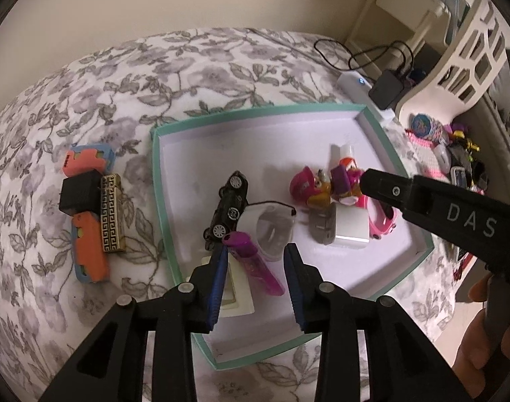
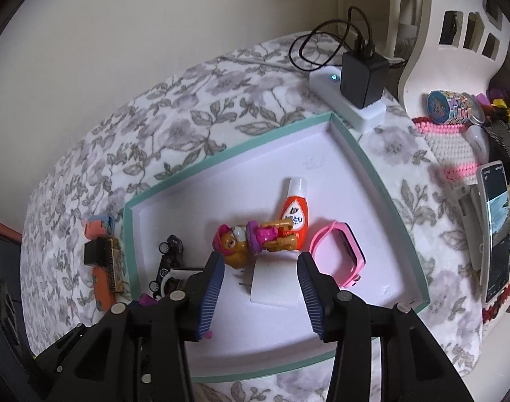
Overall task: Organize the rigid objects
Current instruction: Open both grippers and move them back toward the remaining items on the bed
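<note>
A shallow white box with a teal rim point(image 1: 161, 181) point(image 2: 372, 167) lies on a floral bedspread. It holds a black toy car point(image 1: 229, 202) point(image 2: 169, 258), a purple lighter point(image 1: 255, 264), a white ring-shaped part point(image 1: 271, 231), a white charger point(image 1: 347, 231) point(image 2: 275, 284), a toy pup figure point(image 1: 325, 184) point(image 2: 248, 241), an orange-and-white bottle point(image 2: 295, 211) and a pink watch point(image 2: 338, 254). My left gripper point(image 1: 255, 261) is open, its fingers either side of the purple lighter. My right gripper point(image 2: 260, 268) is open above the charger, just short of the pup figure.
Left of the box lie a pink case point(image 1: 87, 160), a black cube point(image 1: 80, 194), a gold patterned lighter point(image 1: 112, 214) and an orange case point(image 1: 90, 251). A white power strip with a black adapter point(image 2: 362, 80) sits behind the box. A phone point(image 2: 496, 227) and clutter lie at the right.
</note>
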### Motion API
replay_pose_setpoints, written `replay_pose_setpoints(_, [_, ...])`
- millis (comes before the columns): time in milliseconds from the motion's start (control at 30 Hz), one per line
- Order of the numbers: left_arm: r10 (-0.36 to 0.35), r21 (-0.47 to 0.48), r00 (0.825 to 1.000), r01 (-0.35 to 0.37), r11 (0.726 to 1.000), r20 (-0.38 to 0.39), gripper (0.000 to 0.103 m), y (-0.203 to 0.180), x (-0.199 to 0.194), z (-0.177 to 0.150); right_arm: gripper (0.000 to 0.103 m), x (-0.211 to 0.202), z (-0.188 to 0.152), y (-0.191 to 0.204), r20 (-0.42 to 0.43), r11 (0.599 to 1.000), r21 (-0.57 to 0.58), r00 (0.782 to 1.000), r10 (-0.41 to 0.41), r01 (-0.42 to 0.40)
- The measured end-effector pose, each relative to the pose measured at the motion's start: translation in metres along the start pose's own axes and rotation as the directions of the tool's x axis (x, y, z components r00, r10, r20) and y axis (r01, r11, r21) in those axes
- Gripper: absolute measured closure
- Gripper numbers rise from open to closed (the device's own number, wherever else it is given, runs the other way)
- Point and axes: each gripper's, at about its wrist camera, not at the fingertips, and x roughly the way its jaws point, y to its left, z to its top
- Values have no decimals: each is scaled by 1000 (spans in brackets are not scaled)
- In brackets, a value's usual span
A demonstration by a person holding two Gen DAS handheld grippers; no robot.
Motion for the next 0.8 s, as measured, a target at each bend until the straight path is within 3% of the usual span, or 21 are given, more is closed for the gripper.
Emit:
replay_pose_setpoints(267, [15,-100,998,-9,995,62,66,27,-19,7,54,-1,0,0,6,1000,2,1000,-1,1])
replay_pose_setpoints(400, [59,-160,995,-45,986,84,54,45,-26,9,54,-1,0,1,10,1000,-3,1000,-4,4])
replay_pose_setpoints(633, [163,-265,982,-132,955,99,51,80,-37,11,54,-2,-1,14,27,998,-52,999,-18,20])
replay_pose_setpoints(700, [189,-288,977,-153,945,102,30,87,-39,11,50,-2,-2,20,31,997,-71,999,-23,25])
replay_pose_setpoints(800, [210,-312,972,-167,935,109,24,95,-41,11,37,-1,-4,29,40,994,-107,999,-28,32])
